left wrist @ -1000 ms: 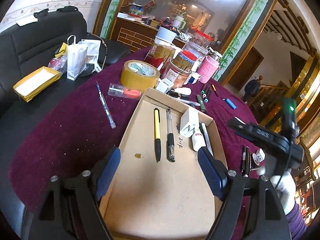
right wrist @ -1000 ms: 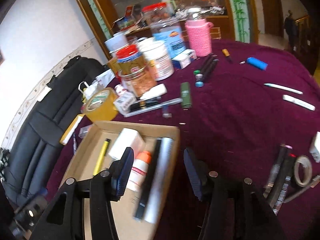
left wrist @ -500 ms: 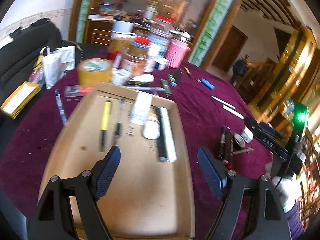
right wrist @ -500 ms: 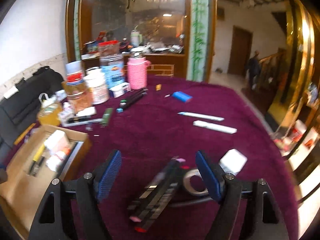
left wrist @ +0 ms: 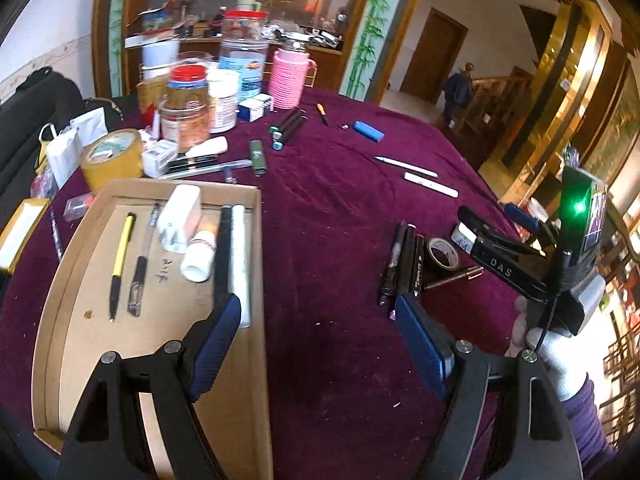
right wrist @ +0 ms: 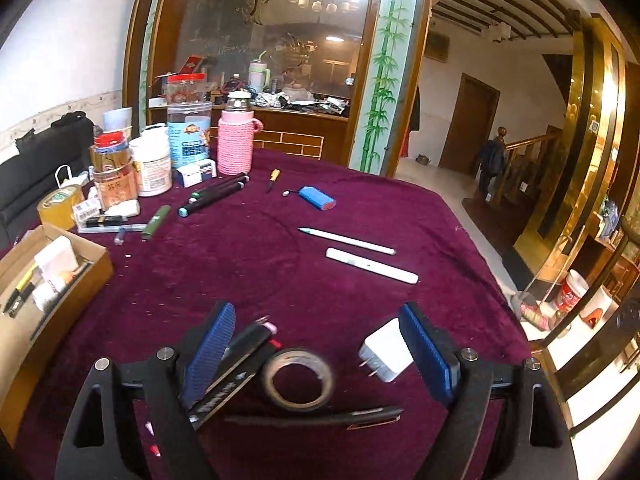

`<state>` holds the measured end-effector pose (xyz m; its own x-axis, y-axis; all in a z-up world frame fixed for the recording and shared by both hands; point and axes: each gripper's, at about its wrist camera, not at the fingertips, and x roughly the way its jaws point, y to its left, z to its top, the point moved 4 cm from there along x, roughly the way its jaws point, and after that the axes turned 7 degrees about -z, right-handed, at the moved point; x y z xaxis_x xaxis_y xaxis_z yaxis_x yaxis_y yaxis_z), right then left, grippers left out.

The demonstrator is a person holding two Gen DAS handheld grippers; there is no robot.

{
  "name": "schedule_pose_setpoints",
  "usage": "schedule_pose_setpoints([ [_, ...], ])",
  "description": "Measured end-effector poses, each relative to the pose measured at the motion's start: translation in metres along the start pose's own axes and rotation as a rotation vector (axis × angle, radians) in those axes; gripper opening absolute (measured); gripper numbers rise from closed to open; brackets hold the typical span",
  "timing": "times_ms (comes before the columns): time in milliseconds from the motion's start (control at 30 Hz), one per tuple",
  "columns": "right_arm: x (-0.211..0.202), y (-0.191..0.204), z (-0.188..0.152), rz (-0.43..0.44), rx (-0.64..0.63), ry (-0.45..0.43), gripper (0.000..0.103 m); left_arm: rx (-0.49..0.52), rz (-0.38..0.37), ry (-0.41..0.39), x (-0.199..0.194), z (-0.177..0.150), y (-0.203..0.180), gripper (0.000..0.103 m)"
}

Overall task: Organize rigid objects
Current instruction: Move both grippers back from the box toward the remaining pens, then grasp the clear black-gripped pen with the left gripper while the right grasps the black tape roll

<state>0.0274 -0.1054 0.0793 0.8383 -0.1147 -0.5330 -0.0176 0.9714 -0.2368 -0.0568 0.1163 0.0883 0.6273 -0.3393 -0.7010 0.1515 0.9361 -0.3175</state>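
Observation:
An open cardboard tray (left wrist: 168, 344) on the purple tablecloth holds a yellow pen (left wrist: 120, 256), a black pen (left wrist: 140, 272), a white charger (left wrist: 178, 216), a white bottle (left wrist: 198, 254) and two long pens. My left gripper (left wrist: 316, 320) hangs open and empty over the cloth at the tray's right rim. My right gripper (right wrist: 318, 320) is opening its jaws low over a small tape roll (right wrist: 298, 378), black pens (right wrist: 236, 360) and a white plug (right wrist: 386, 354); the pads touch none of them. A gloved hand (left wrist: 552, 344) holds it.
Two white pens (right wrist: 372, 268), a blue battery pack (right wrist: 316, 198), black markers (right wrist: 216, 196) and a green marker (right wrist: 156, 222) lie loose mid-table. Jars (right wrist: 152, 168), a pink bottle (right wrist: 236, 148) and a yellow tape roll (left wrist: 112, 158) crowd the far left. The table edge runs along the right.
Both grippers swung right. The left went from above the tray to its right rim. The right left the tray, came over the pens and tape roll, and its jaws widened.

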Motion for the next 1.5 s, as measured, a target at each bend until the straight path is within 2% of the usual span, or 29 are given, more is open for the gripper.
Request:
schedule_pose_setpoints([
  [300, 0.023, -0.029, -0.010, -0.011, 0.060, 0.010, 0.089, 0.041, 0.031, 0.067, 0.034, 0.004, -0.017, 0.079],
  [433, 0.036, -0.054, -0.015, 0.012, 0.160, 0.031, 0.089, 0.067, 0.037, 0.100, 0.056, 0.011, -0.023, 0.079],
  [567, 0.048, -0.082, -0.024, 0.015, 0.293, 0.088, 0.089, 0.166, 0.091, 0.120, 0.092, 0.020, -0.033, 0.079],
  [700, 0.051, -0.091, -0.028, 0.023, 0.342, 0.107, 0.089, 0.210, 0.063, 0.171, 0.127, 0.021, -0.047, 0.078],
  [767, 0.053, -0.088, -0.030, 0.030, 0.342, 0.124, 0.089, 0.259, 0.044, 0.174, 0.140, 0.020, -0.059, 0.073],
  [833, 0.055, -0.086, -0.032, 0.034, 0.340, 0.136, 0.089, 0.309, 0.054, 0.179, 0.154, 0.020, -0.067, 0.066],
  [867, 0.056, -0.085, -0.033, 0.032, 0.337, 0.143, 0.089, 0.326, 0.058, 0.194, 0.163, 0.019, -0.068, 0.059],
  [933, 0.058, -0.084, -0.033, 0.030, 0.333, 0.147, 0.089, 0.320, 0.050, 0.185, 0.171, 0.022, -0.067, 0.051],
  [967, 0.058, -0.084, -0.033, 0.030, 0.333, 0.148, 0.089, 0.310, 0.051, 0.209, 0.175, 0.023, -0.064, 0.048],
  [1067, 0.059, -0.084, -0.033, 0.034, 0.337, 0.148, 0.089, 0.294, 0.029, 0.210, 0.175, 0.024, -0.062, 0.048],
  [1200, 0.060, -0.083, -0.033, 0.042, 0.341, 0.155, 0.089, 0.369, 0.042, 0.254, 0.183, 0.013, -0.073, 0.048],
  [1300, 0.061, -0.082, -0.033, 0.041, 0.343, 0.155, 0.089, 0.414, 0.081, 0.231, 0.184, 0.014, -0.081, 0.047],
  [1467, 0.062, -0.083, -0.034, 0.047, 0.349, 0.161, 0.089, 0.408, 0.104, 0.216, 0.189, 0.019, -0.082, 0.047],
  [1500, 0.063, -0.084, -0.034, 0.047, 0.350, 0.163, 0.089, 0.415, 0.112, 0.204, 0.189, 0.018, -0.084, 0.043],
])
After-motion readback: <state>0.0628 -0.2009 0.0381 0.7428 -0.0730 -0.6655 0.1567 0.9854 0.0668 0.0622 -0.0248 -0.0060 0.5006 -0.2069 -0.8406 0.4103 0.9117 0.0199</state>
